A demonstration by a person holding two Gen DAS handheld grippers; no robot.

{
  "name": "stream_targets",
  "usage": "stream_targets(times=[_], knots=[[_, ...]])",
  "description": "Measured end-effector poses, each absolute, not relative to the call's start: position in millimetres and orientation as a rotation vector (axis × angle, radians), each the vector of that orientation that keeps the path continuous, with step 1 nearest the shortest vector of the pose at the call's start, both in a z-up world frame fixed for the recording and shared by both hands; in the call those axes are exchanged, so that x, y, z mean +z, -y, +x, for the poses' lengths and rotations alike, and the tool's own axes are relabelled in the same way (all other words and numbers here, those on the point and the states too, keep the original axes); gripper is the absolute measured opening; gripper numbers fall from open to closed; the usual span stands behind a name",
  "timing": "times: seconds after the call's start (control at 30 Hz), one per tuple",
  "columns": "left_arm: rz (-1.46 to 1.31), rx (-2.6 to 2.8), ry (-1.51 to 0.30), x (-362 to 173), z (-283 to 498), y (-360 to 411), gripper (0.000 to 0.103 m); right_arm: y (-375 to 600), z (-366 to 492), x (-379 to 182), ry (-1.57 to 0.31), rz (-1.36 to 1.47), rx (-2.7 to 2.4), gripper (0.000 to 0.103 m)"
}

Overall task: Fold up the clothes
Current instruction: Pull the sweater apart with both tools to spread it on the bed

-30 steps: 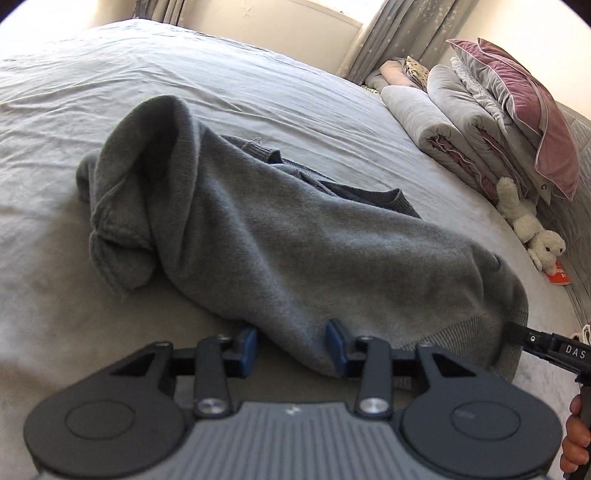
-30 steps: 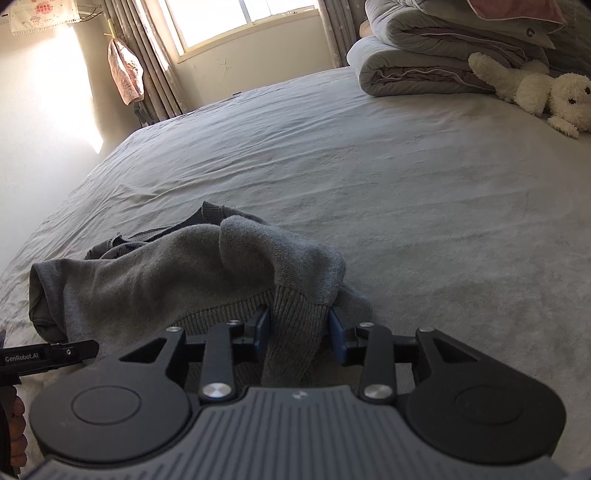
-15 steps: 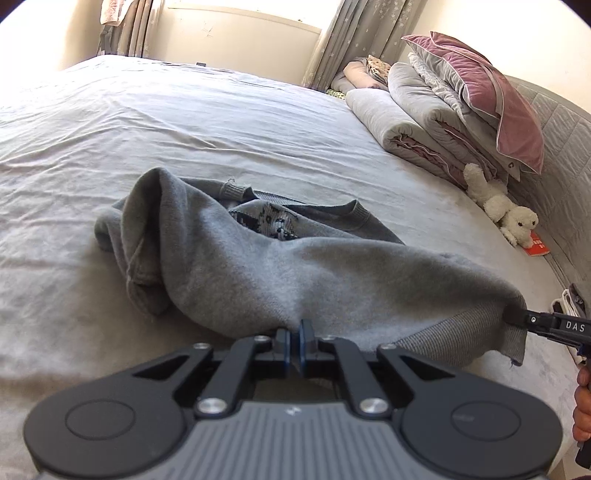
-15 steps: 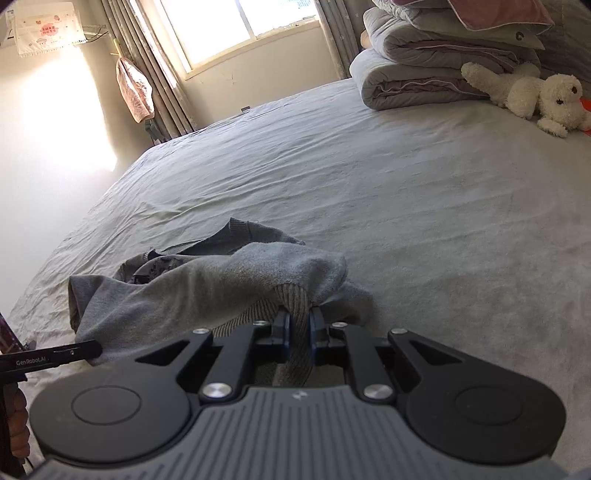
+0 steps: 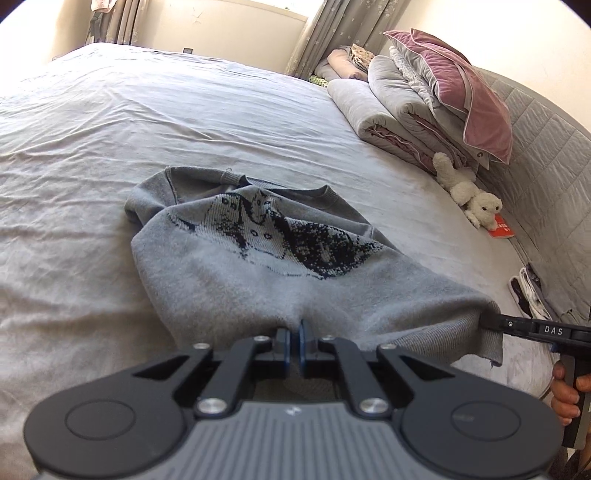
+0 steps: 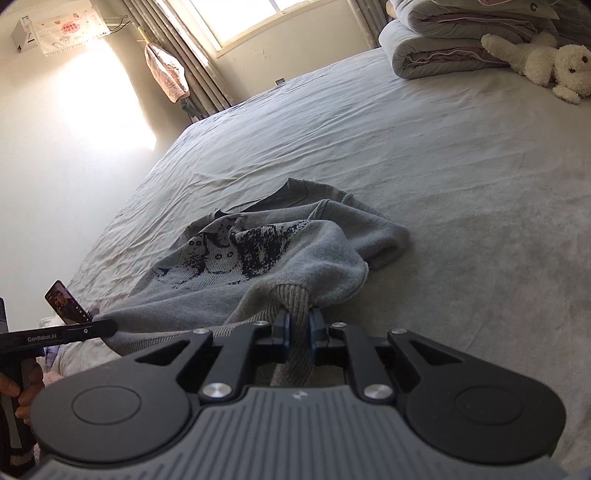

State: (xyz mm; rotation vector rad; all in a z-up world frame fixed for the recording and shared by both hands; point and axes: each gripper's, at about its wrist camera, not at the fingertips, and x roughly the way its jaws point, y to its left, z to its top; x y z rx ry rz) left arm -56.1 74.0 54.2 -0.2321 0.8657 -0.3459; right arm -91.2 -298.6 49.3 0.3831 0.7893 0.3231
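The sweater (image 5: 258, 280) lay on the bed (image 5: 147, 110), its near hem raised between the left gripper (image 5: 294, 334) and the right gripper (image 6: 298, 325). Folded quilts (image 5: 388, 107) and a plush toy (image 5: 469, 195) sat beyond it by the headboard (image 5: 546, 155).

Bright window (image 6: 255, 18) daylight, sharp focus, fisheye-warped edges

bare sheet (image 5: 184, 122) ahead; bedding stack (image 5: 406, 103) rightward.
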Motion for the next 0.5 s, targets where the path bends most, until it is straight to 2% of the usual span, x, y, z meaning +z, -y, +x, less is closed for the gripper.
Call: stream_targets(times=[0.5], knots=[[-0.17, -0.318, -0.982, 7.9, -69.3, -74.8, 0.005, 274.4, -102.8, 4.1, -0.945, 0.265, 0.332, 0.012]])
